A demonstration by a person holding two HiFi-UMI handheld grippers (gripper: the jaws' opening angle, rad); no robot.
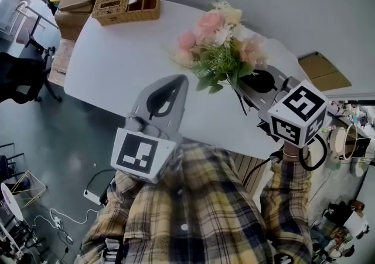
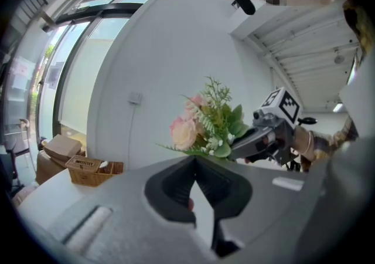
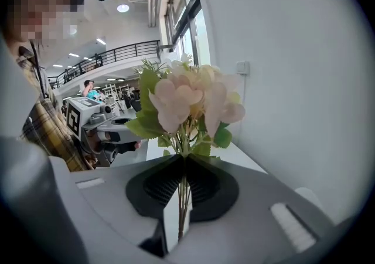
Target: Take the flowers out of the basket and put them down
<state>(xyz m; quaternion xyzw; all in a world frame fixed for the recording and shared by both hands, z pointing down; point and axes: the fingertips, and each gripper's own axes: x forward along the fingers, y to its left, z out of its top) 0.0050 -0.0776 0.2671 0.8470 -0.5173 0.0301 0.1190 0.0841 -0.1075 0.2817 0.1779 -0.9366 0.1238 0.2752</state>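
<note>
Pink flowers [image 3: 187, 101] stand pinched by their stems in the right tongs [image 3: 183, 163]; left tongs [image 2: 195, 160] pressed together, empty, alongside.

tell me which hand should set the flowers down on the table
Right: the right gripper has its fingers shut on the flowers over the table; the left gripper holds nothing.

A white table [image 1: 117, 63] carries 1 wicker basket [image 1: 126, 7] at its far corner.
</note>
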